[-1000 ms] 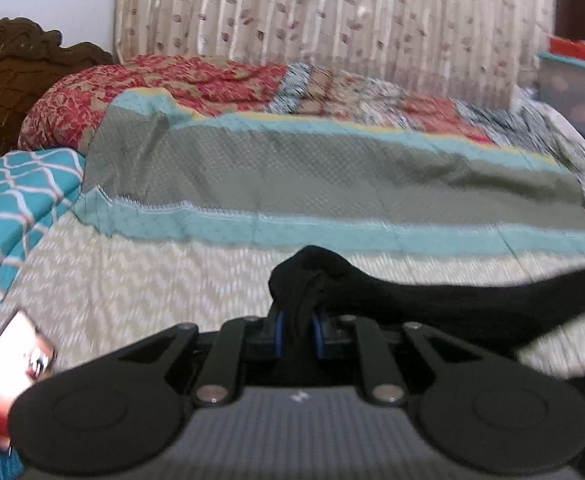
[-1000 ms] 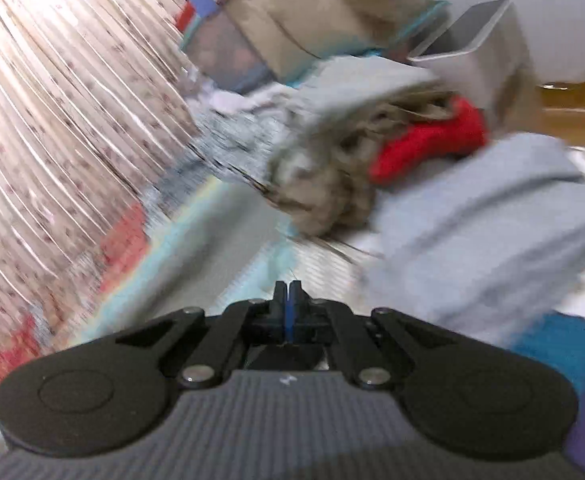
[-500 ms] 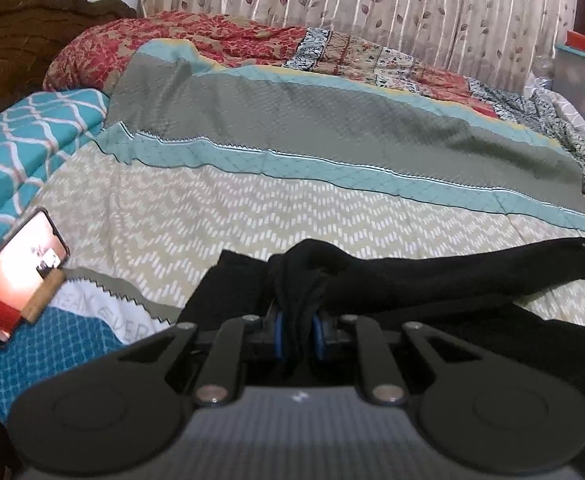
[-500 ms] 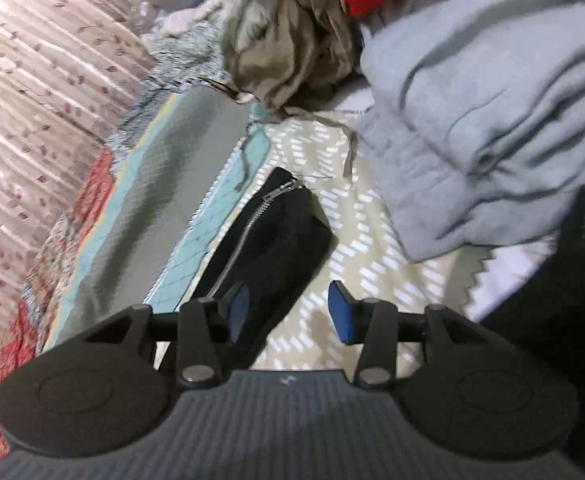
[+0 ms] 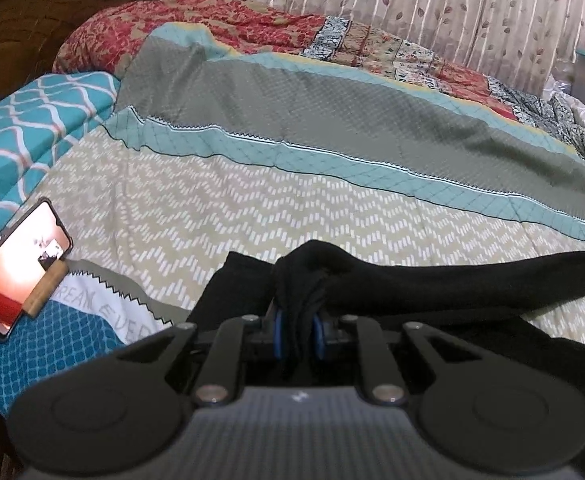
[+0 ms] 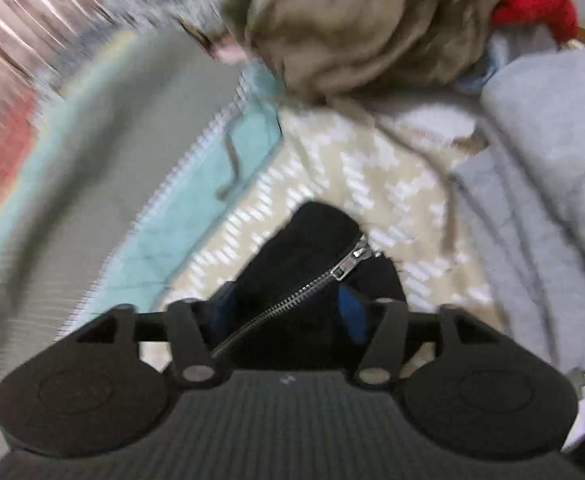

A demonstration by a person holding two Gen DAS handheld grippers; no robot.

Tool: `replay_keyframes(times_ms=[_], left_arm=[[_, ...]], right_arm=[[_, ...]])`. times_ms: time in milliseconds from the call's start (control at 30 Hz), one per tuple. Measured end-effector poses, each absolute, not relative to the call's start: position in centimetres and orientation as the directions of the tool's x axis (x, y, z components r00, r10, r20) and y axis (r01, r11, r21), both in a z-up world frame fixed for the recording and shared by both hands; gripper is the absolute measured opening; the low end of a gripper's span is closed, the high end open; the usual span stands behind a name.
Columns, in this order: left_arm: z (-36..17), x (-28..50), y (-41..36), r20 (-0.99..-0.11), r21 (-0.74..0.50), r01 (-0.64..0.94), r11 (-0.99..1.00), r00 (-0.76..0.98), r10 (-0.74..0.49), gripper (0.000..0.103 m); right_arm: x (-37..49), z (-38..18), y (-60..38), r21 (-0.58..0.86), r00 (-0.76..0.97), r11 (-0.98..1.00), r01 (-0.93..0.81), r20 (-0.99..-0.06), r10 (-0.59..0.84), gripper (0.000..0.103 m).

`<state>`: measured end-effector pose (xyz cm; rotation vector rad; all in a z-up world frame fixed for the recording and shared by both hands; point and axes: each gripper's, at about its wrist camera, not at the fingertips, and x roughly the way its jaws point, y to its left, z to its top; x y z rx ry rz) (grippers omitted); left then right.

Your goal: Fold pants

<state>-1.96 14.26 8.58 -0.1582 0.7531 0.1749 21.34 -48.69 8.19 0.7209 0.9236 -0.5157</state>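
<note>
Black pants (image 5: 452, 284) lie across the patterned bedspread (image 5: 252, 208), stretching off to the right in the left wrist view. My left gripper (image 5: 298, 336) is shut on a bunched fold of the pants, with black cloth squeezed between the blue pads. In the right wrist view, the end of the pants with a silver zipper (image 6: 316, 276) lies between the fingers of my right gripper (image 6: 288, 308). Its blue pads (image 6: 350, 312) stand apart on either side of the cloth, so it is open around the pants. This view is blurred.
A lit phone (image 5: 20, 272) leans on a small wooden stand at the left bed edge. Teal patterned pillow (image 5: 24, 136) and wooden headboard (image 5: 20, 28) are at far left. Piled grey (image 6: 552, 152), tan (image 6: 352, 32) and red (image 6: 536, 0) clothes lie beyond the right gripper. Curtain behind the bed.
My right gripper has opened and moved down over the zipper end of the pants, which now lies between its fingers. My left gripper has lowered toward the bed, still clamped on the cloth.
</note>
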Motion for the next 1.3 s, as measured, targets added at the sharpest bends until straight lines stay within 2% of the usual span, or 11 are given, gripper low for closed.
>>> replay_keyframes(times_ms=[33,100,133,200,367,600,733,800,967,1133,1300], left_arm=[[8.4,-1.9,14.3,-0.693,-0.079,-0.214,0.974,0.714,0.101,0.014],[8.3,-1.9,14.5,-0.698,-0.081,-0.218,0.973,0.709,0.101,0.014],[8.3,-1.9,14.6,-0.699,-0.084,-0.219,0.972,0.708,0.099,0.014],[8.5,-1.8,14.7,-0.697,-0.087,-0.216,0.973,0.71,0.095,0.014],[9.5,-2.1,15.5,-0.668,-0.133,-0.227,0.965,0.739,0.082,0.013],[9.9,-5.1,16.6,-0.635,-0.152,-0.217,0.964,0.769,0.072,0.015],[7.7,-7.7,16.4,-0.683,-0.122,-0.202,0.972,0.728,0.065,0.048],[7.0,-9.1,16.7,-0.697,-0.14,-0.198,0.97,0.715,0.046,0.054],[7.9,-11.4,19.6,-0.674,-0.307,-0.241,0.921,0.738,-0.032,0.062],[8.7,-10.6,21.9,-0.647,-0.497,-0.279,0.822,0.75,-0.137,0.064],[8.0,-10.1,22.4,-0.627,-0.602,-0.281,0.748,0.746,-0.224,0.082]], right_arm=[[21.7,7.7,-48.4,0.298,0.503,0.667,0.683,-0.854,-0.133,0.062],[21.9,7.8,-47.4,0.204,0.485,0.684,0.7,-0.839,-0.246,0.024],[21.8,7.9,-47.1,0.222,0.51,0.695,0.684,-0.827,-0.237,0.017],[20.6,8.8,-47.3,0.264,0.551,0.685,0.679,-0.8,-0.237,0.008],[15.3,13.3,-49.5,0.426,0.685,0.652,0.628,-0.7,-0.201,0.006],[2.5,20.9,-51.0,0.475,0.813,0.731,0.491,-0.55,-0.189,0.006],[-7.2,18.2,-52.5,0.463,0.816,0.73,0.502,-0.534,-0.223,0.012],[-10.8,14.9,-53.4,0.324,0.7,0.696,0.64,-0.62,-0.355,0.055],[-18.9,9.3,-56.4,0.336,0.544,0.482,0.809,-0.74,-0.397,0.054],[-19.4,9.6,-55.1,0.431,0.621,0.479,0.765,-0.693,-0.367,0.054],[-17.7,9.5,-53.3,0.48,0.687,0.542,0.69,-0.671,-0.281,0.054]])
